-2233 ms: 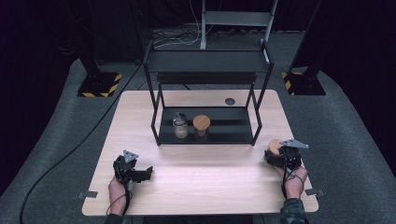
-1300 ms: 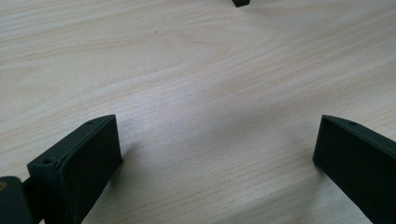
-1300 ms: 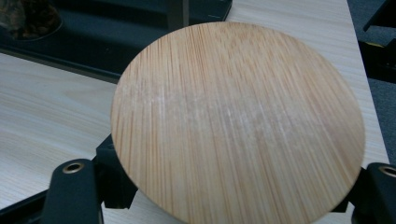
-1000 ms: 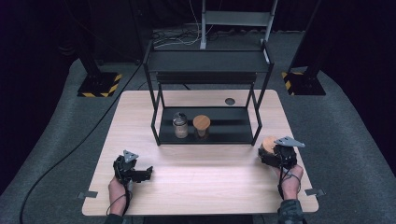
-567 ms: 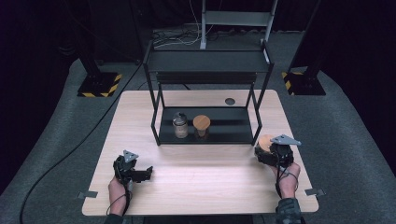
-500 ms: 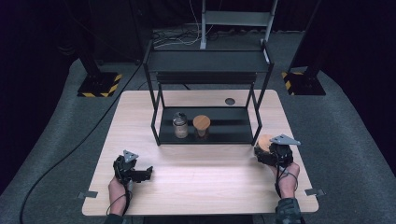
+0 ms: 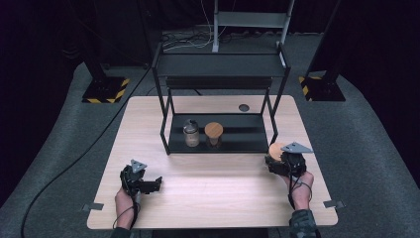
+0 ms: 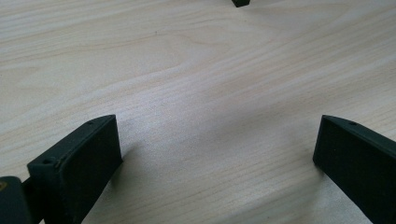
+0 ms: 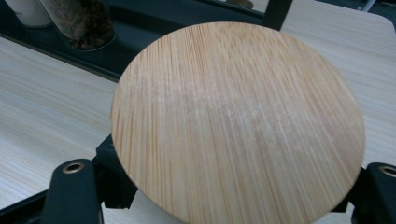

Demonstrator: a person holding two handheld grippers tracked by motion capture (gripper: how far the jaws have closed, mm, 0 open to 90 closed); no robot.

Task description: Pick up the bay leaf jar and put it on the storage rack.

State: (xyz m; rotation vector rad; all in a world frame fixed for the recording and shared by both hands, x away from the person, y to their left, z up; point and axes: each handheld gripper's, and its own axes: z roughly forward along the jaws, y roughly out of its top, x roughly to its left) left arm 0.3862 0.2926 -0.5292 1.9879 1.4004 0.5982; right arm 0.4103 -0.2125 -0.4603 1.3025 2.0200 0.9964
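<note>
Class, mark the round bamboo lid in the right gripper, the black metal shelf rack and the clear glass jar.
round bamboo lid (image 9: 238, 121), right gripper view, top face.
black metal shelf rack (image 7: 237, 141), high view, lower tray.
clear glass jar (image 7: 191, 134), high view, body.

Bare counter (image 7: 213, 183) lies between the hands; ahead, the black rack's (image 7: 220, 74) posts and two jars (image 7: 203, 135) block passage — its right half stands open.

round bamboo-grain wooden lid (image 9: 238, 121), flat face up, just beside the black shelf's (image 7: 218, 141) front right corner
</note>
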